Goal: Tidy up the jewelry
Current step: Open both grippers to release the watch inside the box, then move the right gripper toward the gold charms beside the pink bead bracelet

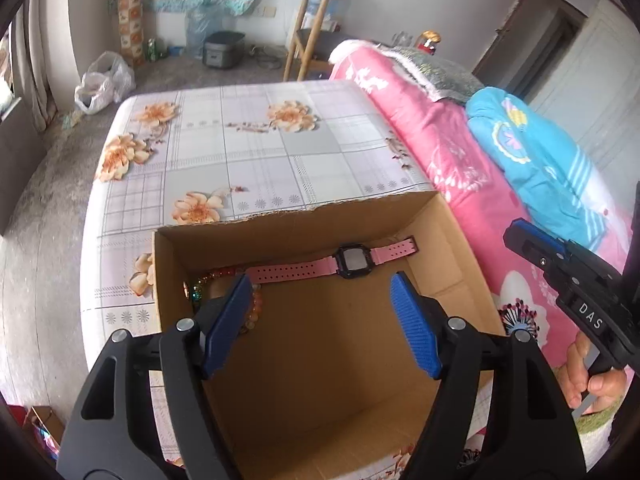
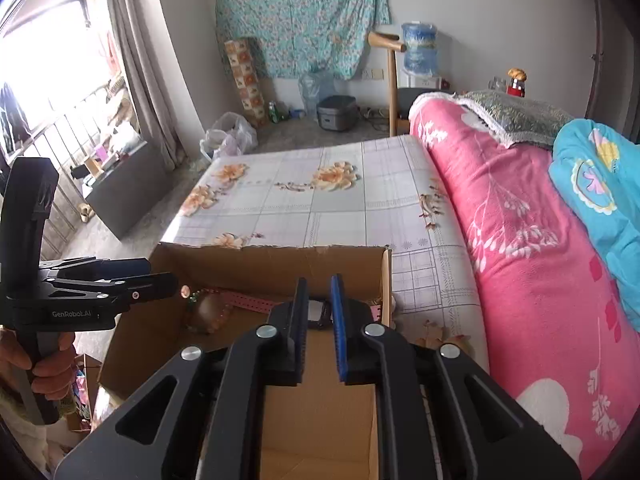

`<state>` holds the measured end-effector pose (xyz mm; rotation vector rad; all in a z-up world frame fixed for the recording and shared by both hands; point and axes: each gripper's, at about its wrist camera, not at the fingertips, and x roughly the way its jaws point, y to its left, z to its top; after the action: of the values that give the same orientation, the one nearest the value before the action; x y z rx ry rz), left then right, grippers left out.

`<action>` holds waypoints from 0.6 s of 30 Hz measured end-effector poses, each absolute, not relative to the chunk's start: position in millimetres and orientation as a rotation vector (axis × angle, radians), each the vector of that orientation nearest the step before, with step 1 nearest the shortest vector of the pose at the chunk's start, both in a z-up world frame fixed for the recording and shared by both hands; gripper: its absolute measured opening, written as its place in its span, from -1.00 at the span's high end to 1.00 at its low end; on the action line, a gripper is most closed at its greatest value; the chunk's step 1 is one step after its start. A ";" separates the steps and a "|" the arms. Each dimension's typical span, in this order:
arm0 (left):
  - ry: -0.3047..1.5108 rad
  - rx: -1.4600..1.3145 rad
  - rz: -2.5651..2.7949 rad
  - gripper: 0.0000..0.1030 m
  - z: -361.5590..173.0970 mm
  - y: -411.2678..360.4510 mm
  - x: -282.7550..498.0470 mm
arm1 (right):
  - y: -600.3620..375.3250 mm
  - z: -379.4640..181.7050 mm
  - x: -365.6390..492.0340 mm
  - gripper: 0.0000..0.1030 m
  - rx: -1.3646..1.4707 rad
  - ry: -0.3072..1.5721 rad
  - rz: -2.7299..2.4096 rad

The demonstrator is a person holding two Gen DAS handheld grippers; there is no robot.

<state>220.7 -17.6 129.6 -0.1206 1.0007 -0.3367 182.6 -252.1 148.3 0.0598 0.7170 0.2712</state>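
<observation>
An open cardboard box [image 1: 448,240] stands on the bed. Inside, a pink-strapped watch with a black face [image 1: 350,261] lies along the far wall, and bead bracelets [image 1: 252,308] lie in the far left corner. My left gripper [image 1: 320,316] is open and empty above the box. In the right wrist view the box [image 2: 260,264] holds the watch [image 2: 256,302] and the beads [image 2: 208,312]. My right gripper [image 2: 318,320] hangs over the box with its jaws a narrow gap apart and nothing between them. The left gripper [image 2: 160,280] shows at the left there.
The box rests on a floral checked bedsheet [image 1: 240,152]. A pink quilt [image 1: 440,140] and a blue quilt [image 1: 540,152] are piled along the right. A wooden chair [image 1: 308,40], a plastic bag [image 1: 100,84] and a rice cooker [image 1: 222,48] stand on the floor beyond.
</observation>
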 end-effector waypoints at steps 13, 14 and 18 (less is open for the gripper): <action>0.864 -0.085 -0.454 -0.75 79.9 8.1 15.1 | -264.2 99.7 -26.1 -0.72 0.008 0.567 0.231; 0.893 -0.095 -0.430 -0.75 60.7 7.7 12.5 | -260.9 81.8 -28.6 -0.72 -0.008 0.601 0.193; 1.051 -0.086 -0.316 -0.75 -13.4 -0.7 18.8 | -248.3 10.2 -21.8 -0.72 -0.025 0.778 0.124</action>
<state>18.8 -0.7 -13.4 -0.0856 1.0509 -0.3163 -21.8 -248.3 10.2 -0.0251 0.7784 0.1239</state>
